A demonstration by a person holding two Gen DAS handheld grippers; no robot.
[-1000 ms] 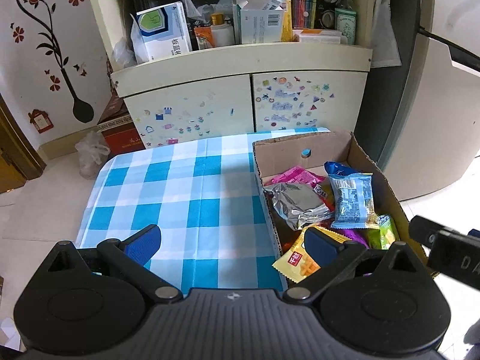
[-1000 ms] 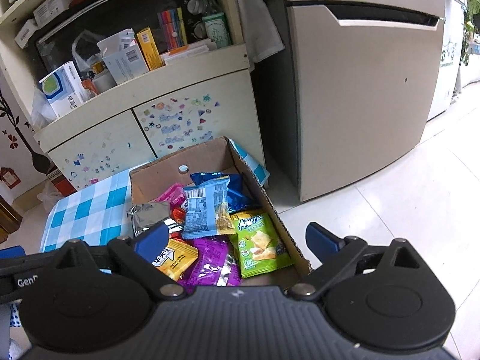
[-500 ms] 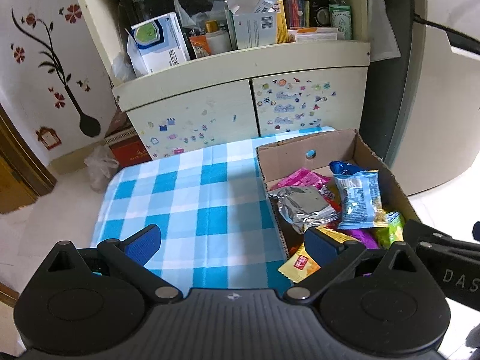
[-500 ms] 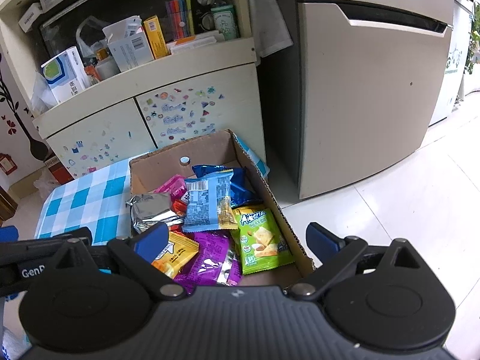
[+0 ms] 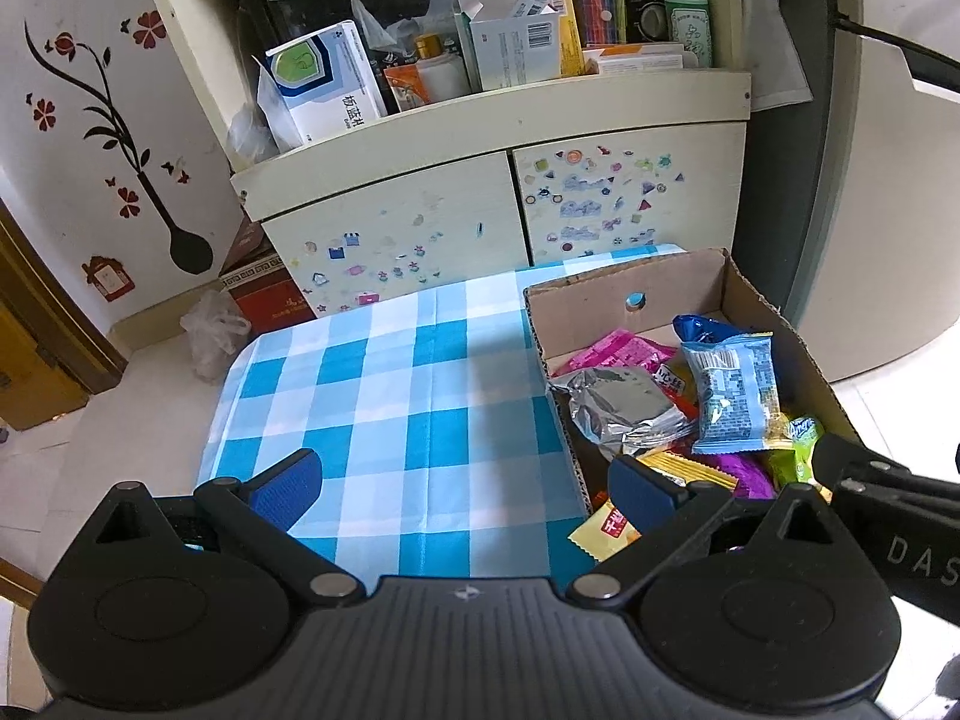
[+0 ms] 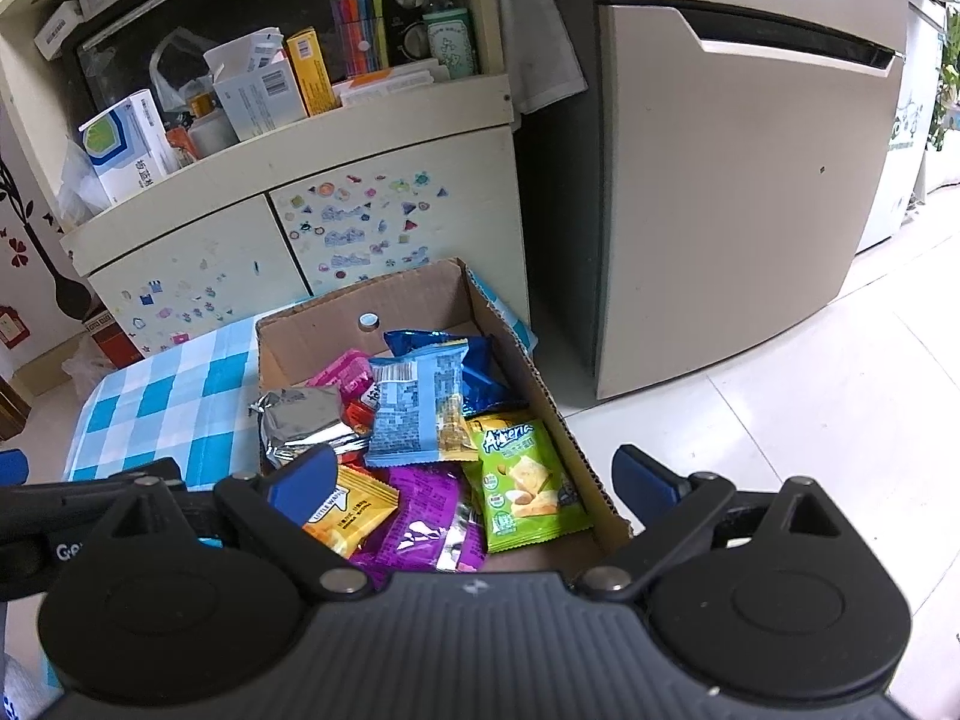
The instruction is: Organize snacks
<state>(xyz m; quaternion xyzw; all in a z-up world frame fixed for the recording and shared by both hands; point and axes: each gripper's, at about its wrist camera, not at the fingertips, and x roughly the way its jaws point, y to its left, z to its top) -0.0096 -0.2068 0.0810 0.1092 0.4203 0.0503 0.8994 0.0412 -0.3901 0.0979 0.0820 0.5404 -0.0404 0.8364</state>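
Note:
A cardboard box (image 6: 540, 396) (image 5: 780, 324) stands on the right end of a blue-checked table (image 5: 390, 396). It holds several snack packs: a silver pack (image 6: 303, 420), a light blue pack (image 6: 414, 408), a green pack (image 6: 519, 474), a purple pack (image 6: 420, 516), a yellow pack (image 6: 354, 510) and a pink one (image 5: 618, 351). My left gripper (image 5: 465, 483) is open and empty above the table's near edge. My right gripper (image 6: 474, 477) is open and empty above the box's near end.
A cream cabinet (image 5: 480, 192) with stickers stands behind the table, its shelf crowded with boxes and bottles. A fridge (image 6: 732, 168) stands to the right of the box. Tiled floor (image 6: 810, 390) lies right of the table. A red carton (image 5: 258, 294) sits on the floor.
Both grippers have drawn back and risen a little, so the table and box sit lower and smaller in view. Both stay open and empty.

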